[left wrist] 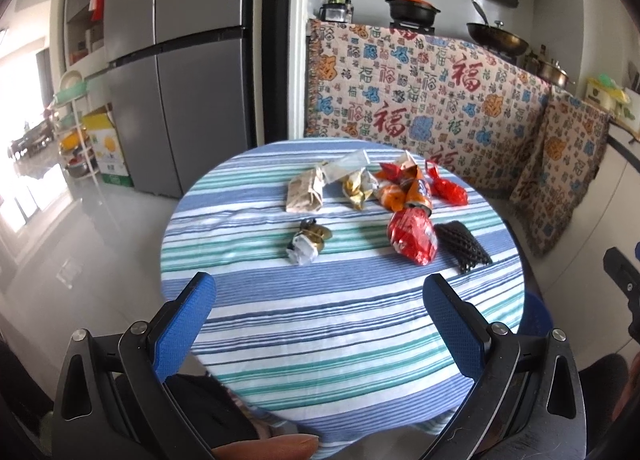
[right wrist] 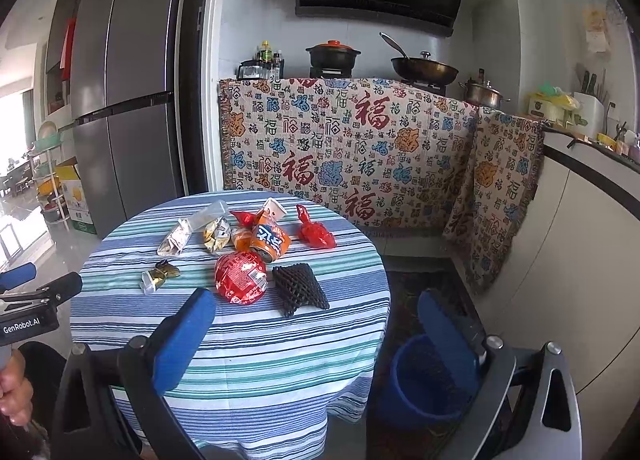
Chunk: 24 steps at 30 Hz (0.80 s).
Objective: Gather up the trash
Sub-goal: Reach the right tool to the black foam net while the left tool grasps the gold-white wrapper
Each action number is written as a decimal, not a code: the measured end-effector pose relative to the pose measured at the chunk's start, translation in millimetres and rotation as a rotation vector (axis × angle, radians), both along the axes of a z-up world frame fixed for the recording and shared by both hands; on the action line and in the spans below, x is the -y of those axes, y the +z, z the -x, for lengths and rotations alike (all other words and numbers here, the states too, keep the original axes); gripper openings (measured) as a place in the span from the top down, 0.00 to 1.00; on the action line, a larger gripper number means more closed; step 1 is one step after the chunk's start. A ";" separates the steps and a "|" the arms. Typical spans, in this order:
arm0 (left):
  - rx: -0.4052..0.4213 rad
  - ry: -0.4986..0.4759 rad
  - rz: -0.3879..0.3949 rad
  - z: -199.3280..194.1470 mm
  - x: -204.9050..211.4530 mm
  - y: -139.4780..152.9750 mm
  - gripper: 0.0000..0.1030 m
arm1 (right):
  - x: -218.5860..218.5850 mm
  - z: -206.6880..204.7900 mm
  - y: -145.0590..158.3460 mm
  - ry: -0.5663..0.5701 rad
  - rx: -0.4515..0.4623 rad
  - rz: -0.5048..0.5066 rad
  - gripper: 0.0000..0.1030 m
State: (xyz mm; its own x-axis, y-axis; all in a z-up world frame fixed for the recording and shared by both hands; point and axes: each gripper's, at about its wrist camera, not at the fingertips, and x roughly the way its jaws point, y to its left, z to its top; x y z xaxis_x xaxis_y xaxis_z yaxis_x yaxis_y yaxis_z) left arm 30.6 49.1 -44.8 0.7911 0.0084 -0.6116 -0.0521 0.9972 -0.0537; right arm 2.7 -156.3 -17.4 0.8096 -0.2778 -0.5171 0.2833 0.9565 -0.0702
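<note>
Trash lies on a round table with a striped cloth (left wrist: pixel 320 324) (right wrist: pixel 248 340): a red crumpled wrapper (left wrist: pixel 414 238) (right wrist: pixel 240 278), black foam netting (left wrist: pixel 462 248) (right wrist: pixel 300 290), an orange drink can (left wrist: pixel 418 191) (right wrist: pixel 270 240), a red plastic bag (left wrist: pixel 448 185) (right wrist: pixel 314 232), a gold-and-white wrapper (left wrist: pixel 308 246) (right wrist: pixel 158 276), a beige packet (left wrist: pixel 306 191) (right wrist: pixel 176 240) and a yellow crumpled wrapper (left wrist: pixel 356 189) (right wrist: pixel 218 236). My left gripper (left wrist: pixel 320 292) is open over the table's near side. My right gripper (right wrist: pixel 316 308) is open, short of the netting. A blue bin (right wrist: pixel 428 380) stands on the floor right of the table.
A grey fridge (left wrist: pixel 180 71) (right wrist: pixel 124 99) stands behind the table at the left. A patterned cloth (left wrist: pixel 420 95) (right wrist: pixel 360 147) hangs over the counter with pots and a wok behind. A white cabinet (right wrist: pixel 580 280) runs along the right. A rack and a cardboard box (left wrist: pixel 104 147) stand at the far left.
</note>
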 end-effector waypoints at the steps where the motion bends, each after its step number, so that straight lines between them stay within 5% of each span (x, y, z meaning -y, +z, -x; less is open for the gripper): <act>1: -0.007 -0.003 0.001 -1.6 0.7 -2.1 0.00 | 0.7 -1.2 -1.8 -0.002 -0.004 -0.002 0.00; 15: -0.089 -0.005 -0.003 -42.7 -0.4 -45.7 0.00 | 26.2 -45.5 -66.1 -0.015 -0.141 -0.066 0.00; 24: -0.255 -0.033 0.025 -115.5 -3.7 -106.1 0.00 | 46.9 -116.5 -117.4 0.090 -0.239 -0.095 0.00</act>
State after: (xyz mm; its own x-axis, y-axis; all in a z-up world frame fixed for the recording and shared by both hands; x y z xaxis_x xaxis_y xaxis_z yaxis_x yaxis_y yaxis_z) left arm 146.1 52.7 -150.8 0.6111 -0.0321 -0.7909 -0.0349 0.9971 -0.0674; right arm 119.2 -203.2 -134.8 0.6809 -0.1512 -0.7166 0.1828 0.9826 -0.0337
